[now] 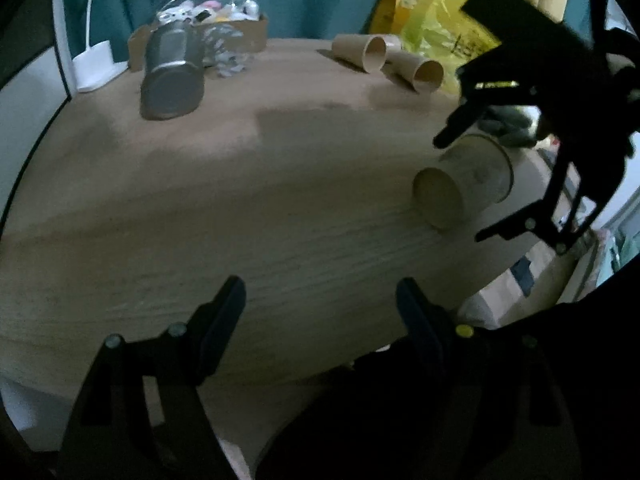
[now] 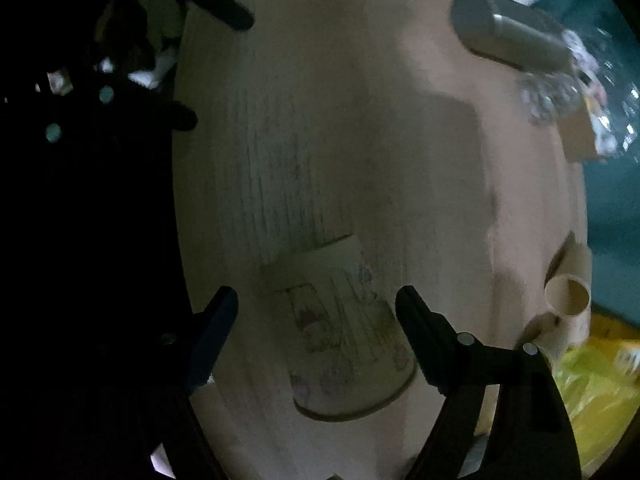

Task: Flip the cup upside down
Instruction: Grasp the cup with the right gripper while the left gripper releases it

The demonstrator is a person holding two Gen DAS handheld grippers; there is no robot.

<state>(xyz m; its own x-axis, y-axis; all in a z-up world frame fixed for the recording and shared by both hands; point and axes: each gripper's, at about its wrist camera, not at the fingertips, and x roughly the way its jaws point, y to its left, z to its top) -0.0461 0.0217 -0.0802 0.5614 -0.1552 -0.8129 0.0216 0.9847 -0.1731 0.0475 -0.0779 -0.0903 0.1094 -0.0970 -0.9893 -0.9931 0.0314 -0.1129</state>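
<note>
A beige paper cup (image 1: 464,184) with a faint printed drawing lies on its side on the wooden table (image 1: 240,200), its base toward the left wrist camera. In the right wrist view the cup (image 2: 344,328) lies between my right gripper's fingers, rim toward the camera. My right gripper (image 2: 316,300) is open around the cup without touching it; it also shows in the left wrist view (image 1: 460,188), straddling the cup. My left gripper (image 1: 320,292) is open and empty above the table's near edge.
A grey metal tumbler (image 1: 172,76) lies on its side at the back left. Two more paper cups (image 1: 392,60) lie at the back, beside a yellow plastic bag (image 1: 440,28). A cardboard box with clear plastic wrap (image 1: 208,12) sits behind the tumbler.
</note>
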